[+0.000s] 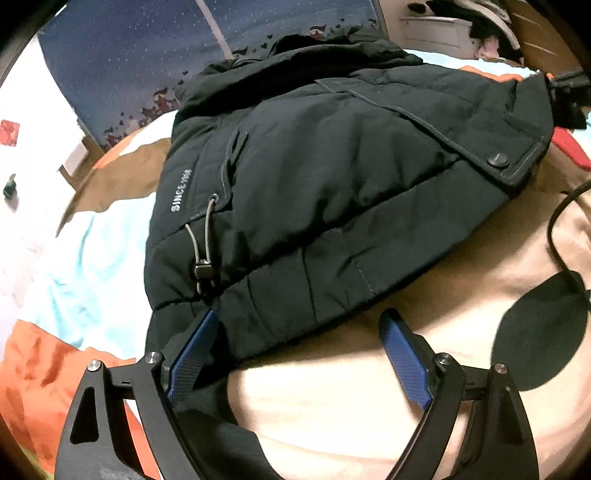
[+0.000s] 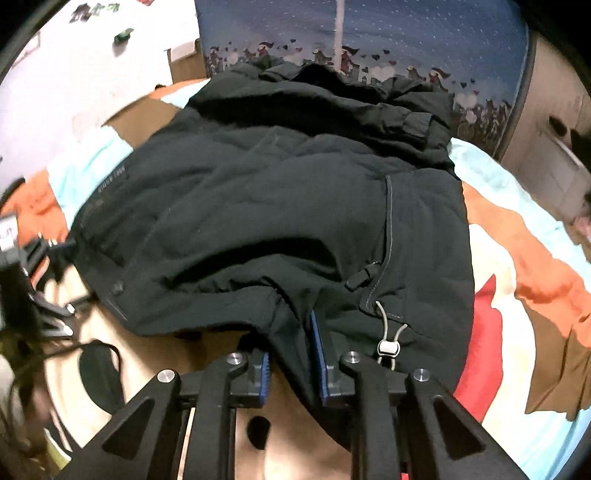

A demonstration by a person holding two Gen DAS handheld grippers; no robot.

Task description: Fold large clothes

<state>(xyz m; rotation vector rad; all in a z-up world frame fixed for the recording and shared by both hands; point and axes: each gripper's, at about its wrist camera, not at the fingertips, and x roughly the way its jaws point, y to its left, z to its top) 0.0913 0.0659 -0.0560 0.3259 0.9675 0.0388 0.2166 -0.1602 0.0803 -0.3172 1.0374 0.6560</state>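
A large black padded jacket (image 1: 314,166) lies spread on the bed, collar toward the far wall, hem toward me. My left gripper (image 1: 299,328) is open at the hem's near left corner. Its left finger (image 1: 199,343) rests against the fabric and its right finger (image 1: 402,354) hangs over bare bedcover. In the right wrist view the jacket (image 2: 258,203) fills the middle. My right gripper (image 2: 291,354) is shut on a fold of the hem beside a drawcord toggle (image 2: 388,347), and the pinched cloth rises slightly off the bed.
The bedcover (image 1: 92,258) is patterned in cream, orange, brown and light blue. A black cable (image 1: 557,229) trails over it on the right. A blue printed curtain (image 1: 129,55) hangs behind the bed. White furniture (image 1: 436,33) with piled clothes stands at the far right.
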